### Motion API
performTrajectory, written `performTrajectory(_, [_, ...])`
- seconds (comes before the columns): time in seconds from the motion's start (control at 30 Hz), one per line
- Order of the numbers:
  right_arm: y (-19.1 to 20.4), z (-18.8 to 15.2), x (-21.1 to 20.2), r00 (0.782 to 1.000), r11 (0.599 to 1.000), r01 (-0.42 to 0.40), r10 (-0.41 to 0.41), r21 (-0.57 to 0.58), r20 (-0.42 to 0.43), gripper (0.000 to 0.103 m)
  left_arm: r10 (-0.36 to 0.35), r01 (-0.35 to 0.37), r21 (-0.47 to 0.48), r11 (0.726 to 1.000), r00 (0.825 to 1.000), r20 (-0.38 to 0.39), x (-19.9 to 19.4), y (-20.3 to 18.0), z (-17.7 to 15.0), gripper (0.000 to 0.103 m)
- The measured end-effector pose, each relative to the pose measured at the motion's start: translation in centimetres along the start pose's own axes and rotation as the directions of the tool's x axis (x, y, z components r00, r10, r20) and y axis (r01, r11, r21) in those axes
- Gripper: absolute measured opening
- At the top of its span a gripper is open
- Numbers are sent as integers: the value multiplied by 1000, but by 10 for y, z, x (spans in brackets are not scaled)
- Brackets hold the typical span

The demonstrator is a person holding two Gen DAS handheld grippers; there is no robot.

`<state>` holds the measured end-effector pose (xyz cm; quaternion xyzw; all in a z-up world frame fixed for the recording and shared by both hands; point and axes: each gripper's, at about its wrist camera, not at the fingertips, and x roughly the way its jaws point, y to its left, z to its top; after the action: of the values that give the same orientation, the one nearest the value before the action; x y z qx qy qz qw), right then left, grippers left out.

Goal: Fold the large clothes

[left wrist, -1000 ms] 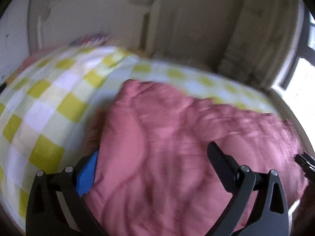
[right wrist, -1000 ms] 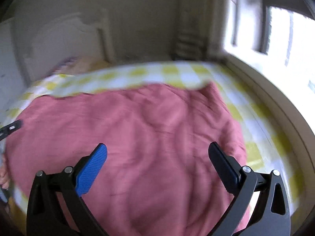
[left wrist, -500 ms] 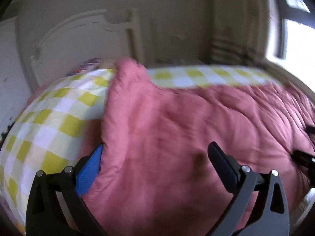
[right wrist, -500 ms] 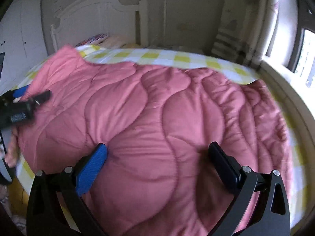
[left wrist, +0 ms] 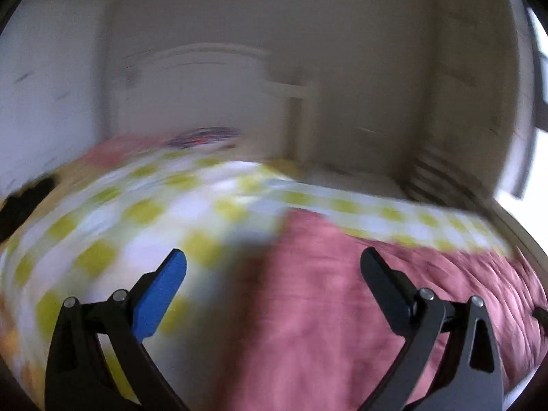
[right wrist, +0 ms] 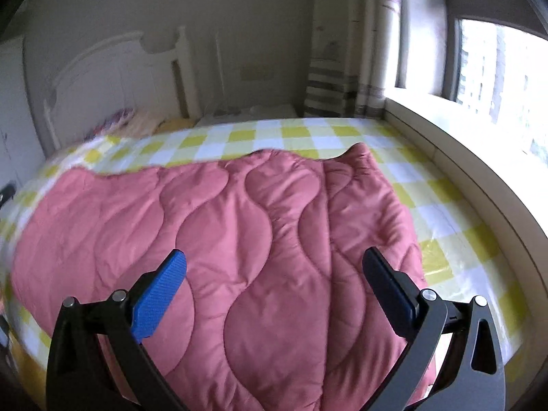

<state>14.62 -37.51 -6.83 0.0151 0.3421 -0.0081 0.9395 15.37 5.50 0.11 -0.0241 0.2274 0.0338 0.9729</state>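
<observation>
A pink quilted blanket [right wrist: 239, 239] lies spread on a bed with a yellow and white checked sheet [right wrist: 445, 212]. In the right wrist view it fills the middle and left of the bed. My right gripper [right wrist: 274, 267] is open and empty above its near part. In the blurred left wrist view the blanket [left wrist: 342, 291] lies at the right, with the checked sheet [left wrist: 120, 233] at the left. My left gripper [left wrist: 272, 265] is open and empty above the blanket's left edge.
A white headboard [right wrist: 113, 78] stands at the far end, with pillows [right wrist: 130, 120] below it. A window ledge [right wrist: 462, 144] runs along the right side of the bed. A striped curtain [right wrist: 328, 92] hangs in the far corner.
The left gripper has swung left and pulled back, so more checked sheet shows. The right view has drawn back and turned right. Both grippers stay open.
</observation>
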Motion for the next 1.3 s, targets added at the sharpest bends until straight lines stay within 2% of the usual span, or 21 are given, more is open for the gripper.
performTrajectory(0.07, [-1, -9, 12, 998, 1000, 25, -25, -2, -65, 98, -49, 55, 99, 994, 997, -65, 22, -26, -4, 101])
performTrajectory(0.13, [-10, -15, 19, 997, 999, -20, 23, 37, -73, 99, -27, 52, 135, 989, 983, -180, 61, -34, -15, 101])
performTrajectory(0.17, [-13, -15, 20, 997, 998, -30, 33, 49, -75, 99, -18, 52, 121, 991, 964, -265, 85, -30, -24, 101])
performTrajectory(0.2, [-13, -13, 17, 996, 998, -25, 29, 50, -82, 98, -65, 92, 72, 993, 944, -323, 100, -23, -30, 101])
performTrajectory(0.23, [-14, -11, 14, 997, 999, -16, 20, 51, -78, 98, -106, 120, 22, 993, 937, -333, 103, -14, -29, 101])
performTrajectory(0.3, [-16, -6, 1, 1000, 998, -11, 13, 70, -20, 98, -134, 127, -43, 991, 930, -341, 105, 0, -24, 101])
performTrajectory(0.37, [-19, -4, -5, 1000, 995, -18, 17, 93, 11, 98, -138, 137, -28, 990, 927, -347, 107, 1, -26, 101])
performTrajectory(0.5, [-18, -16, 18, 997, 999, 4, 0, 50, -80, 99, -114, 121, -2, 993, 937, -330, 103, -2, -28, 101])
performTrajectory(0.57, [-21, -19, 18, 997, 998, -4, 9, 63, -76, 99, -123, 127, -10, 992, 936, -329, 100, -4, -29, 101])
performTrajectory(0.63, [-21, -15, 12, 997, 997, 22, -16, 78, -78, 98, -121, 126, -8, 992, 937, -328, 101, -4, -33, 101])
performTrajectory(0.7, [-20, -9, -4, 999, 993, 54, -53, 101, -15, 98, -119, 124, -8, 992, 937, -327, 102, -3, -32, 101])
performTrajectory(0.8, [-14, -2, -13, 997, 995, 54, -58, 80, 42, 98, -124, 128, -10, 992, 937, -327, 103, -3, -31, 101])
performTrajectory(0.9, [-19, -5, 5, 992, 991, 125, -124, 50, -27, 98, -124, 128, -10, 992, 937, -327, 105, -2, -31, 101])
performTrajectory(0.93, [-28, -10, 17, 992, 991, 114, -109, 76, -71, 98, -125, 128, -11, 992, 937, -327, 105, -2, -32, 101])
performTrajectory(1.0, [-43, -17, 22, 997, 987, 41, -31, 156, -66, 99, -127, 130, -12, 991, 937, -326, 105, -2, -32, 101])
performTrajectory(1.13, [-38, -14, 17, 995, 990, 60, -49, 130, -81, 98, -126, 129, -11, 992, 937, -326, 104, -1, -31, 101])
performTrajectory(1.3, [-49, -6, -2, 998, 974, 67, -64, 214, -24, 98, -127, 130, -11, 991, 937, -325, 105, -1, -31, 101])
